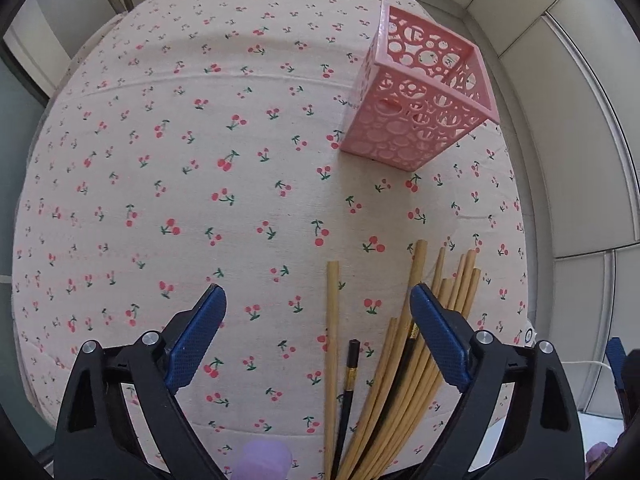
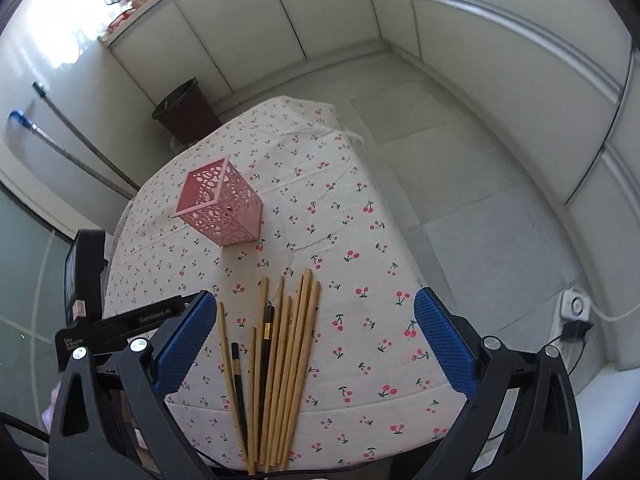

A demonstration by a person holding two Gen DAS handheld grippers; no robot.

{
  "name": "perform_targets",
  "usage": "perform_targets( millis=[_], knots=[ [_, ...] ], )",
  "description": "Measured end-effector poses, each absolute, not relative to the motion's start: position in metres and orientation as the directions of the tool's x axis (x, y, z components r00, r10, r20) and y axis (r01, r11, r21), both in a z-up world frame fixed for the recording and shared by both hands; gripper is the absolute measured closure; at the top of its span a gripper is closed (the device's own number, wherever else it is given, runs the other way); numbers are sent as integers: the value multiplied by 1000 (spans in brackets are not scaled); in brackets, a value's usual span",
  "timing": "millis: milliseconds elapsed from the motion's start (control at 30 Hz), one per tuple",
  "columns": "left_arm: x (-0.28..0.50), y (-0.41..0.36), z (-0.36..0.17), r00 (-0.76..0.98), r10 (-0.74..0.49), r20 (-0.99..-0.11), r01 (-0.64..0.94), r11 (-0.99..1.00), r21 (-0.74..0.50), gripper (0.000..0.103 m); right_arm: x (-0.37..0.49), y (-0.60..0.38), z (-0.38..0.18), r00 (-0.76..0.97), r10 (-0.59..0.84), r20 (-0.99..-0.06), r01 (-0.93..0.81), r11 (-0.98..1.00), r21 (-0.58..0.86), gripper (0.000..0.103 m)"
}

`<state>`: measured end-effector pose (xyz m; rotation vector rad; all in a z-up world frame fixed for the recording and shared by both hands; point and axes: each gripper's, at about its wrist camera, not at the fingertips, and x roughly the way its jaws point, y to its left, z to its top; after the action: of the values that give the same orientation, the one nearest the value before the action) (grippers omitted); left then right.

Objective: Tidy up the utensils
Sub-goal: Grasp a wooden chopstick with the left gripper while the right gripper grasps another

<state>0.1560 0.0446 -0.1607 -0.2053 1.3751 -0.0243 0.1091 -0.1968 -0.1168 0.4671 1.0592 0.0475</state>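
I have both tools above the cherry-print counter [image 2: 360,216]. My left hand-held gripper [image 1: 318,300] is spread wide and holds nothing; my right hand-held gripper [image 2: 314,308] gapes the same, empty. The wooden chopsticks [image 2: 288,360] lie fanned at the near edge, two black chopsticks [image 2: 265,344] mixed among them. The pink perforated basket [image 2: 222,206] stands upright farther back, well apart from them.

I see a small table draped in a cherry-print tablecloth [image 2: 352,216] on a pale grey tiled floor [image 2: 460,148]. Pale panelled walls [image 2: 500,48] enclose the corner. Beyond the table's far left corner stands a dark brown bin [image 2: 184,110]; mop handles [image 2: 76,148] lean nearby. Daylight enters upper left.
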Motion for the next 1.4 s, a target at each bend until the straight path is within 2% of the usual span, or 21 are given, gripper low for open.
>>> perform_targets(
  millis=[133, 233, 267, 400, 700, 800, 867, 967, 1033, 1233, 1400],
  knots=[
    [165, 34, -186, 123, -126, -984, -91, 986, -137, 44, 129, -202, -144, 427, 296, -855, 242, 873, 423, 7],
    [165, 29, -202, 91, -69, -993, -95, 992, -78, 65, 139, -201, -160, 385, 288, -877, 248, 883, 399, 7],
    [164, 27, -199, 117, -44, -992, -95, 994, -55, 75, 141, -199, -165, 373, 281, -884, 250, 887, 387, 7],
    [160, 16, -198, 146, -7, -989, -72, 997, -17, 96, 147, -195, -179, 335, 270, -903, 236, 903, 358, 7],
    [146, 48, -184, 225, -52, -973, -124, 989, -82, 96, 154, -194, -195, 294, 376, -879, 241, 861, 449, 8],
    [134, 61, -167, 260, -55, -964, -123, 988, -90, 96, 158, -191, -203, 279, 396, -875, 265, 844, 466, 24],
    [124, 70, -154, 285, -67, -956, -122, 987, -106, 96, 161, -189, -208, 273, 392, -878, 285, 839, 463, 41],
    [115, 79, -135, 321, -95, -942, -116, 984, -139, 96, 167, -185, -212, 276, 371, -886, 303, 842, 447, 56],
    [109, 80, -125, 343, -111, -933, -106, 982, -156, 96, 170, -180, -216, 267, 366, -891, 309, 844, 439, 57],
    [99, 89, -119, 382, -132, -914, -87, 980, -178, 96, 174, -152, -224, 225, 266, -937, 285, 902, 325, 71],
    [94, 101, -116, 382, -148, -912, -102, 974, -201, 96, 178, -144, -228, 223, 203, -954, 284, 922, 262, 76]
  ],
)
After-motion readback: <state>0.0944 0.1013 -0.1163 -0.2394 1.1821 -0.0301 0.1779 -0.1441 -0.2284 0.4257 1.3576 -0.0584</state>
